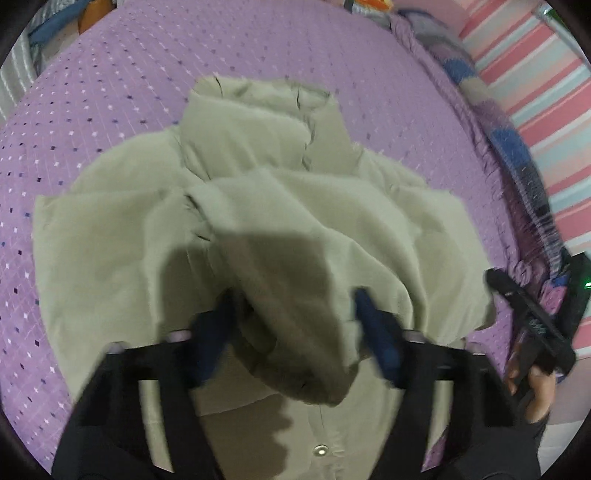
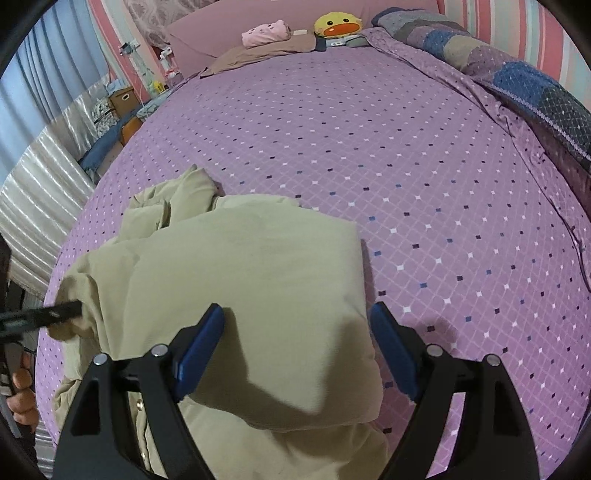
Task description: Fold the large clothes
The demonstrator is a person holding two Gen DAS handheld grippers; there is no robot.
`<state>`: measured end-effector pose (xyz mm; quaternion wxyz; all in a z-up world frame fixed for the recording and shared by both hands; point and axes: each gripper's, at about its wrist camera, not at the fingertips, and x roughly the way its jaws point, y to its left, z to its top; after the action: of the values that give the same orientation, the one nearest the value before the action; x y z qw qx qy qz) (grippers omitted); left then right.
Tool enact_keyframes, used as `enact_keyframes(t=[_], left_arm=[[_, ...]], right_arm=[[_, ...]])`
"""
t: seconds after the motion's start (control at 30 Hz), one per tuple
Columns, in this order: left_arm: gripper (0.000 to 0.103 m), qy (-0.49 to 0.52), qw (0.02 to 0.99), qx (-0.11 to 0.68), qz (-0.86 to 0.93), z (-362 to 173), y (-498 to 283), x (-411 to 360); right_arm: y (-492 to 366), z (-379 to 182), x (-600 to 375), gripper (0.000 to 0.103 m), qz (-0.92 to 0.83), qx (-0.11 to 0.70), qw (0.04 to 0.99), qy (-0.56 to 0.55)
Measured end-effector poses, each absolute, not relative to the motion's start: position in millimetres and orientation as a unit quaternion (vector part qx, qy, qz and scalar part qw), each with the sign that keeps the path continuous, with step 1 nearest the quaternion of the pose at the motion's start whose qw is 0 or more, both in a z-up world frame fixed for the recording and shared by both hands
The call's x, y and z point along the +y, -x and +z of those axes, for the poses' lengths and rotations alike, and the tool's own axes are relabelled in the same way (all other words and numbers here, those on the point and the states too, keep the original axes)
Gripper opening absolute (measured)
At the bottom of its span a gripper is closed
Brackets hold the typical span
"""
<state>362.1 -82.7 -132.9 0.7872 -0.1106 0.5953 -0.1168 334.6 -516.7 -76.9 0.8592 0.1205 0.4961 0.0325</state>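
Basically, a pale green padded jacket (image 1: pixel 258 221) lies bunched on the purple bed sheet (image 2: pixel 406 184), near the bed's edge. It looks soft, puffy and springy: light enough to lift, but bulky, and it probably won't hold a crease unless pressed flat. The shell fabric looks smooth, maybe a bit slippery.

The left gripper (image 1: pixel 295 328) has its fingers spread, and a raised fold of the jacket stands between them; I can't tell whether the pads touch it, and the view is blurred. The right gripper (image 2: pixel 297 347) is also spread wide, straddling the jacket's folded corner, clamped on nothing.

Best places to grab, I'd say: a hem, cuff, or the placket edge with the snap button (image 1: pixel 320 450), where the layers are thin. A pinch mid-panel would likely catch only the top layer, or the padding would bulge out.

Around: a duck plush (image 2: pixel 339 25) and a pink bundle (image 2: pixel 265 34) at the far end, a brown cloth (image 2: pixel 258 53) beside them, and a patchwork blanket (image 2: pixel 517 77) along the wall side. All sit well apart from the jacket, so nothing blocks the fold. The one risk is the two grippers crowding each other.
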Motion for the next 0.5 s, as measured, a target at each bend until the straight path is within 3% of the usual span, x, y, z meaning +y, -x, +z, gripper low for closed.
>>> enact_keyframes(t=[0.03, 0.07, 0.17, 0.33, 0.5], left_arm=[[0.029, 0.1, 0.788, 0.596, -0.113, -136, -364, -87], [0.022, 0.091, 0.792, 0.594, -0.108, -136, -364, -88], [0.011, 0.114, 0.801, 0.575, -0.123, -121, -362, -74], [0.01, 0.092, 0.846, 0.517, -0.09, -79, -343, -35], [0.01, 0.124, 0.845, 0.516, -0.07, -84, -311, 31]], right_arm=[[-333, -77, -517, 0.082, 0.032, 0.496, 0.859, -0.122], [-332, -77, -517, 0.082, 0.031, 0.496, 0.859, -0.124], [-330, -74, -517, 0.082, 0.027, 0.492, 0.861, -0.126], [-328, -65, -509, 0.082, 0.03, 0.482, 0.865, -0.139], [-329, -55, -476, 0.082, 0.054, 0.47, 0.871, -0.13]])
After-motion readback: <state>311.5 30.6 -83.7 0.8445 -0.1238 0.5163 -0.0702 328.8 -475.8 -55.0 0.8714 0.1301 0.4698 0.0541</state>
